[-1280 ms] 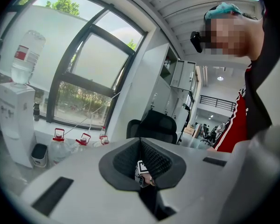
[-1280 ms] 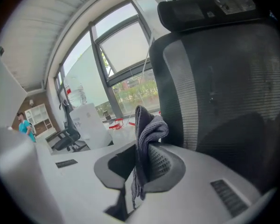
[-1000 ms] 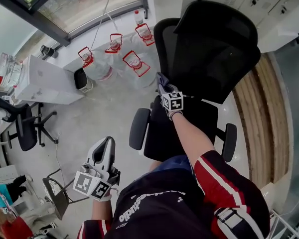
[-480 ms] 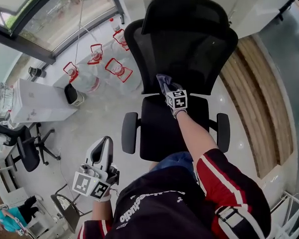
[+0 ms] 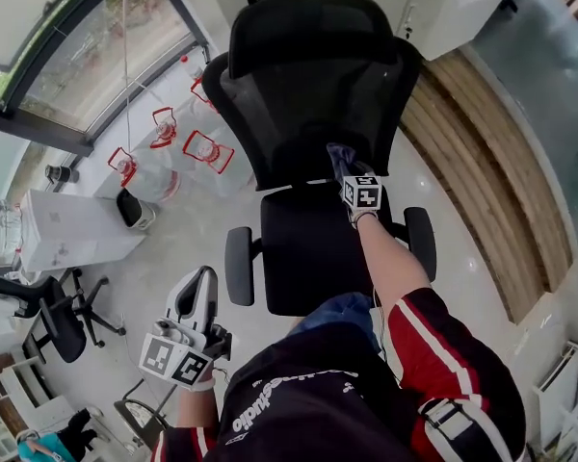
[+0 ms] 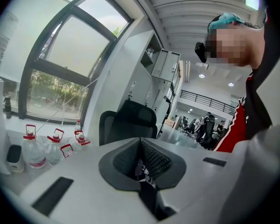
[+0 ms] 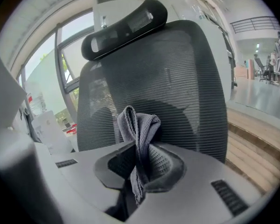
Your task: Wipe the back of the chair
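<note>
A black mesh office chair stands in front of me, its back facing me below the headrest and above the seat. My right gripper is shut on a grey cloth, which is pressed to the lower middle of the back. In the right gripper view the folded cloth sticks up between the shut jaws of the right gripper, right against the mesh back. My left gripper hangs low at the left, well away from the chair. Its jaws are shut with nothing in them, as the left gripper view also shows.
Several water bottles with red handles stand on the floor left of the chair, next to a white box. A wooden step runs along the right. White cabinets are behind the chair. Another black chair is at far left.
My right gripper has slid the cloth rightward along the lower chair back, from its left edge to right of the middle. The left gripper has stayed where it was.
</note>
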The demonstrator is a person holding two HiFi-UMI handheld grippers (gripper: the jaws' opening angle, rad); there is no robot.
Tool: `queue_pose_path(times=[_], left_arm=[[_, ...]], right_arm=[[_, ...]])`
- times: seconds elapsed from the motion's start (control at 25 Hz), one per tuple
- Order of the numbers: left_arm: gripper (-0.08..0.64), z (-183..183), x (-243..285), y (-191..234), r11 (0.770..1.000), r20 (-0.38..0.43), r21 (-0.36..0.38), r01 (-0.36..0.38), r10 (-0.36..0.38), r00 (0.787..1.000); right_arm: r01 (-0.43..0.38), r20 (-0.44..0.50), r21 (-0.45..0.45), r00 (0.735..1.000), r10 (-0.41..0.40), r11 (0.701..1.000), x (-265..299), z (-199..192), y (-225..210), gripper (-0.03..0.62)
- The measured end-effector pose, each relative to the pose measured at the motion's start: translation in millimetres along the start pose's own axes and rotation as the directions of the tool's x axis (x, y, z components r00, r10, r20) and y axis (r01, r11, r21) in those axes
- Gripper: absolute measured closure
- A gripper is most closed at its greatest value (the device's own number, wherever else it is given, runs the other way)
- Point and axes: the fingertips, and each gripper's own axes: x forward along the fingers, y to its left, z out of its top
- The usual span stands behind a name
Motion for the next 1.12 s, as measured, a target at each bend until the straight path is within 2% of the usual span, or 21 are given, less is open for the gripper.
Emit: queue_pose_path(times=[0.28,0.56,0.8,0.96,1.12], left_arm=[[0.535,-3,10,-21,0.998,-0.018,0.010,0.063,-0.063,0.998],[0.535,-4,19,-41,0.992,-0.033,0.032,0.119,-0.118,0.992],[0.535,2,18,-64,0.985,-0.025,0.051,0.166,-0.165,0.986],[0.535,11,22,-79,0.981,-0.010,0.067,0.180,-0.180,0.984],[0.535,25,23,-104,0.980,-0.002,0.098,0.176,-0.176,0.984]], right_arm=[[0.130,0.022,0.059,0.991,-0.132,0.990,-39,3,-74,0.534],[0.249,0.034,0.097,0.967,-0.253,0.964,-85,6,-134,0.534],[0.281,0.053,0.098,0.956,-0.287,0.955,-133,9,-150,0.534],[0.279,0.085,0.089,0.954,-0.286,0.956,-169,30,-151,0.534],[0.231,0.119,-0.009,0.966,-0.228,0.973,-214,65,-126,0.534]])
